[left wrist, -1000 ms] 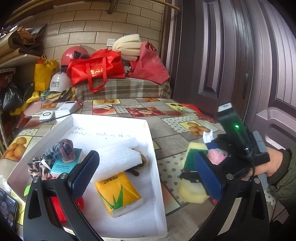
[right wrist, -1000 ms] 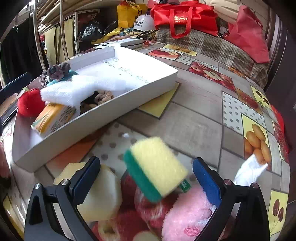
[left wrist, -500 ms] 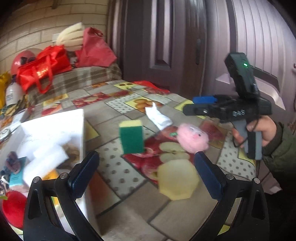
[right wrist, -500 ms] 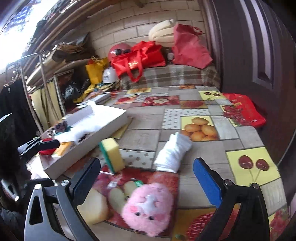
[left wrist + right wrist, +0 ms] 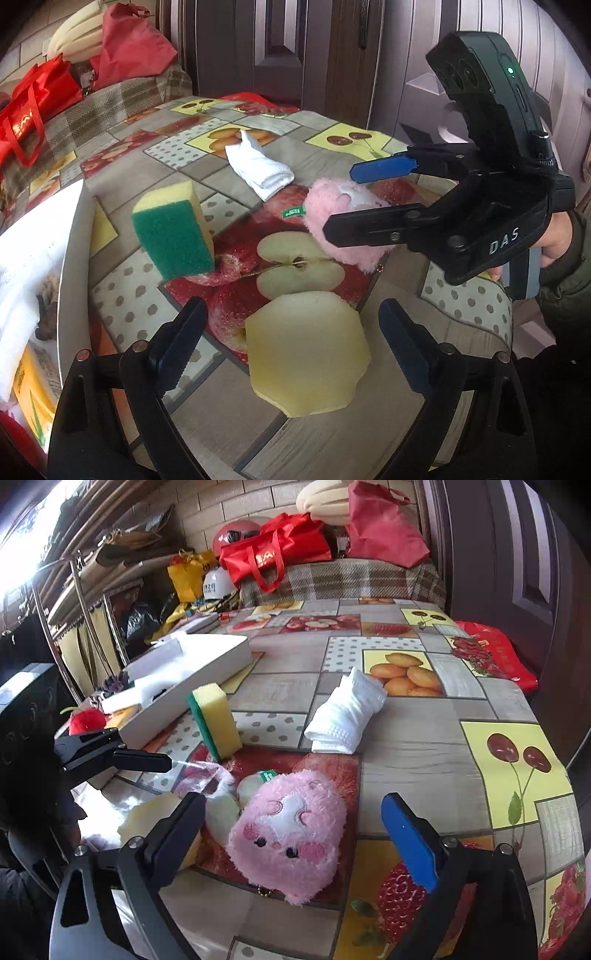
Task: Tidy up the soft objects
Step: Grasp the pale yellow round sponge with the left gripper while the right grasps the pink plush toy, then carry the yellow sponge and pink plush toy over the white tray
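A pale yellow foam piece (image 5: 308,349) lies on the table between the open jaws of my left gripper (image 5: 291,336). A pink plush toy (image 5: 290,832) lies between the open jaws of my right gripper (image 5: 295,827); it also shows in the left wrist view (image 5: 341,225), with the right gripper (image 5: 343,199) around it. A yellow and green sponge (image 5: 173,230) stands upright beside the white tray (image 5: 184,698). A folded white sock (image 5: 345,710) lies farther back. The tray holds white foam, a tissue pack and a red plush.
The fruit-print tablecloth (image 5: 424,746) covers the table. Red bags (image 5: 280,554), a helmet and a plaid-covered bench stand at the far end. A dark door (image 5: 295,48) is at the right. Shelves with clutter stand on the left.
My left gripper swung right from the tray and lowered over the yellow foam piece. My right gripper pulled back from the sponge, rose, then came down around the pink plush.
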{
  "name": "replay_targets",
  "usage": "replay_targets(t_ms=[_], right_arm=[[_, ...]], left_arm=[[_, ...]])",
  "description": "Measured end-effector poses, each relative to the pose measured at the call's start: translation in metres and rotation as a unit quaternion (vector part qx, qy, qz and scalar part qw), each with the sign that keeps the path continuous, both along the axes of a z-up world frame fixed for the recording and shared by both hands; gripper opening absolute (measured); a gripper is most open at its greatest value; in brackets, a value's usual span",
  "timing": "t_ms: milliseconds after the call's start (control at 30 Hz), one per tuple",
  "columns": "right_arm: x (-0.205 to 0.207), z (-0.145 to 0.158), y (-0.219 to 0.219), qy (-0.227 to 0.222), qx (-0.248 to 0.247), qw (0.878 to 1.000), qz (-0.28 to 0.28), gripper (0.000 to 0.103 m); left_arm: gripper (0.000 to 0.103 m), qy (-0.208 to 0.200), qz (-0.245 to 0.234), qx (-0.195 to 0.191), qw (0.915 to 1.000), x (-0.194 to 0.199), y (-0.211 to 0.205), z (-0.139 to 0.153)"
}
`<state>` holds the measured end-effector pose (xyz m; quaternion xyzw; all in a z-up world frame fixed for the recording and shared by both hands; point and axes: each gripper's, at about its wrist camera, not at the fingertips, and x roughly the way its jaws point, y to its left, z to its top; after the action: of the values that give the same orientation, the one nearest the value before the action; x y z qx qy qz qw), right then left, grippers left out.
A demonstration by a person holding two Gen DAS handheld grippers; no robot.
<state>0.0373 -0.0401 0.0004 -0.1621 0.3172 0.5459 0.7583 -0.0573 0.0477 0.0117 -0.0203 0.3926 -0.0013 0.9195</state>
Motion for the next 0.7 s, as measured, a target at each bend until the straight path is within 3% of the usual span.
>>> replay_targets(t_ms=[33, 100, 133, 300, 433, 567, 700], right_arm=[[0.001, -0.005, 0.005, 0.003, -0.013, 1.000, -0.001, 0.090], [0.003, -0.011, 0.011, 0.015, -0.032, 0.999, 0.004, 0.074], [0.004, -0.014, 0.011, 0.021, -0.039, 0.999, 0.008, 0.060], [-0.002, -0.014, -0.001, 0.010, -0.028, 1.000, 0.006, 0.053], [0.002, 0.012, -0.029, 0.005, 0.065, 0.997, -0.039, 0.053], [-0.008, 0.036, -0.051, -0.037, 0.163, 0.982, -0.084, 0.054], [-0.019, 0.038, -0.051, -0.082, 0.199, 0.969, -0.120, 0.054]], left_arm=[[0.094, 0.008, 0.000, 0.002, 1.0000, 0.002, -0.001, -0.002], [0.085, 0.025, 0.002, 0.003, 0.9997, 0.007, 0.001, -0.007], [0.064, 0.035, 0.002, 0.001, 0.9994, 0.008, 0.002, -0.010], [0.057, 0.019, -0.004, 0.022, 0.9996, 0.002, -0.004, -0.007], [0.057, -0.052, 0.018, 0.018, 0.9983, -0.019, 0.001, 0.010], [0.057, -0.146, 0.060, 0.004, 0.9874, -0.053, 0.013, 0.030], [0.057, -0.196, 0.131, -0.018, 0.9718, -0.076, 0.034, 0.038]])
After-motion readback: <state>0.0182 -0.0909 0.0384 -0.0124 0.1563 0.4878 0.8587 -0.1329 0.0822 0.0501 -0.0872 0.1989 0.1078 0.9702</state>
